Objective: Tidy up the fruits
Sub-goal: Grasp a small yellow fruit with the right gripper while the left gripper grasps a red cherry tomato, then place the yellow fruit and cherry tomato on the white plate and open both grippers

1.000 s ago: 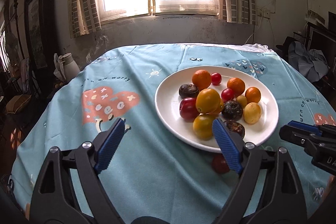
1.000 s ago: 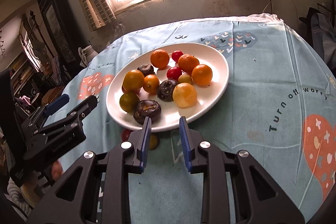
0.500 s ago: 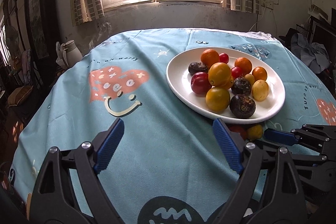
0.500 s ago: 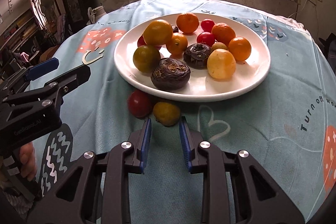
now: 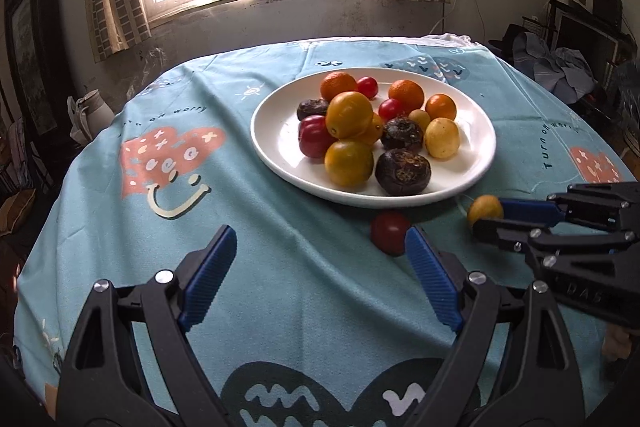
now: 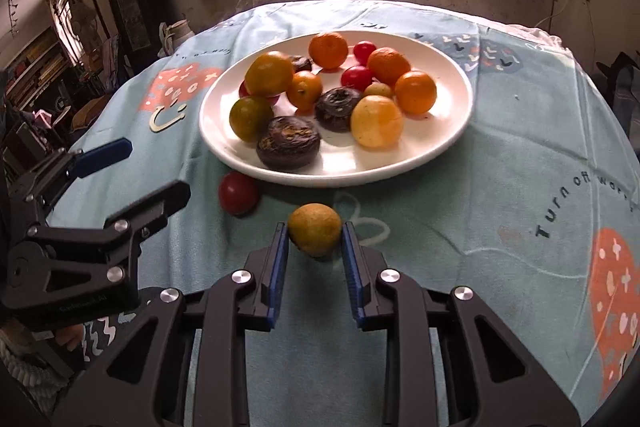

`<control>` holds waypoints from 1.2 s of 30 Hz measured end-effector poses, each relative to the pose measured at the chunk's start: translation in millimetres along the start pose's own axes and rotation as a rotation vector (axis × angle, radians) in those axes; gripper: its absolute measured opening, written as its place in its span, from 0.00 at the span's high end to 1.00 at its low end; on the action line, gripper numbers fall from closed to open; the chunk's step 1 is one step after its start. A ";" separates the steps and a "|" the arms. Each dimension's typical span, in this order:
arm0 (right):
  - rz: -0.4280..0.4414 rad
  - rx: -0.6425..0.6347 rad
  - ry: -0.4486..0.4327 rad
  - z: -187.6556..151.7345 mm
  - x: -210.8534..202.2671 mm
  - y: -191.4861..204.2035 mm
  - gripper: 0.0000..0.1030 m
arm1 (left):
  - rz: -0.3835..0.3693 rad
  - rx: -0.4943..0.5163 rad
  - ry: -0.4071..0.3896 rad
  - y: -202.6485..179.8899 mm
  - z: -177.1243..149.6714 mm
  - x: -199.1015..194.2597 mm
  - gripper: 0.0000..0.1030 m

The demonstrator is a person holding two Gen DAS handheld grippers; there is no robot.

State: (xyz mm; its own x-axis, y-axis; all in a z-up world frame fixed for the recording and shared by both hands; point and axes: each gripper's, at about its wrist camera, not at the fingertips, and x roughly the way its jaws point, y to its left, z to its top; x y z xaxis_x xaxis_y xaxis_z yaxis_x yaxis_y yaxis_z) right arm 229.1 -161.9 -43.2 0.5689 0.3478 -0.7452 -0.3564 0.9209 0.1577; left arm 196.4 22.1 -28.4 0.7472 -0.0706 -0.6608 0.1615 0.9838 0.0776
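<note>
A white plate [image 5: 276, 151] [image 6: 448, 143] holds several oranges, cherry tomatoes, yellow fruits and dark wrinkled fruits. Two fruits lie loose on the blue cloth in front of it. The red tomato [image 5: 388, 229] [image 6: 238, 193] rests just beyond the right fingertip of my left gripper [image 5: 320, 239] [image 6: 150, 171], which is wide open and holds nothing. The small yellow-green fruit [image 6: 315, 229] [image 5: 484, 209] sits on the cloth right at the tips of my right gripper [image 6: 315, 227] [image 5: 490, 219]. Its jaws stand narrow on either side of the fruit. I cannot tell whether the pads touch it.
The round table wears a blue printed tablecloth [image 5: 280, 287] that drops off at its edges. A white jug [image 5: 90, 111] stands beyond the left edge, and clothes are piled at the far right. A window is behind the table.
Both grippers sank toward the cloth in front of the plate. The right one closed in on the yellow-green fruit, now at its tips. The left one now has the red tomato beside its right finger.
</note>
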 end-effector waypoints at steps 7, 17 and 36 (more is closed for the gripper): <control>0.018 0.097 -0.072 5.3 -21.7 -21.4 0.74 | -0.078 0.067 0.054 -29.1 -0.4 22.7 0.26; 0.031 0.122 -0.065 5.9 -22.0 -24.2 0.74 | -0.143 0.004 0.163 -28.0 10.1 60.8 0.54; 0.044 0.104 -0.153 16.4 -46.6 -13.3 0.74 | -0.132 0.000 -0.021 -16.5 30.2 -10.7 0.72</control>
State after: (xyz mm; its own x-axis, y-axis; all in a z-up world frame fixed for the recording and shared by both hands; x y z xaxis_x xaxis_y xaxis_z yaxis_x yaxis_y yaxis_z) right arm 219.5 -187.4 0.0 0.6632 0.4035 -0.6303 -0.3091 0.9147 0.2602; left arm 205.2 1.6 -0.1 0.7329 -0.2031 -0.6493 0.2594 0.9657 -0.0093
